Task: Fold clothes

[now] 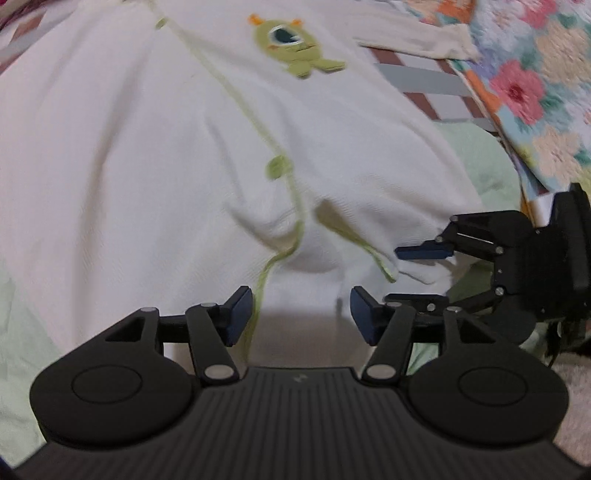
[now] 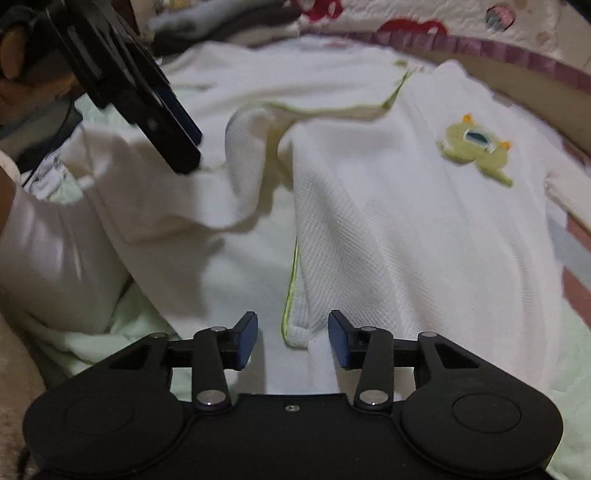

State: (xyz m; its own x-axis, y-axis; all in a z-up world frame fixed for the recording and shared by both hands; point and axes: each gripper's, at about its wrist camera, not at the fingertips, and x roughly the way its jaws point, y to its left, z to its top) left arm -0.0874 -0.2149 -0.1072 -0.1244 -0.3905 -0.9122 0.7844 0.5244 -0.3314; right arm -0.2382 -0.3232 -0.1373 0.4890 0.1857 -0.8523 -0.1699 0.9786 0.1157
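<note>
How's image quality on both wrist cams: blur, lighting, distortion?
Left wrist view: dim indoor light, mild motion smear on the monster patch and floral quilt; the left gripper is sharp, and fisheye bends the edges. Right wrist view: heavier smear on the white baby garment and at the right edge; soft shadows in its folds, no glare; the right gripper is sharp.

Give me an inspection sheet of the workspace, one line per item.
Surface: pale green sheet under the garment.
Job's things: white garment with green monster patch, spread out and rumpled, not yet folded.
Clutter: floral quilt and dark folded cloth at the edges.
Grippers: left gripper and right gripper both open, gripping nothing.
Cables: dark cable behind the right gripper.
Surroundings: nothing seen.
</note>
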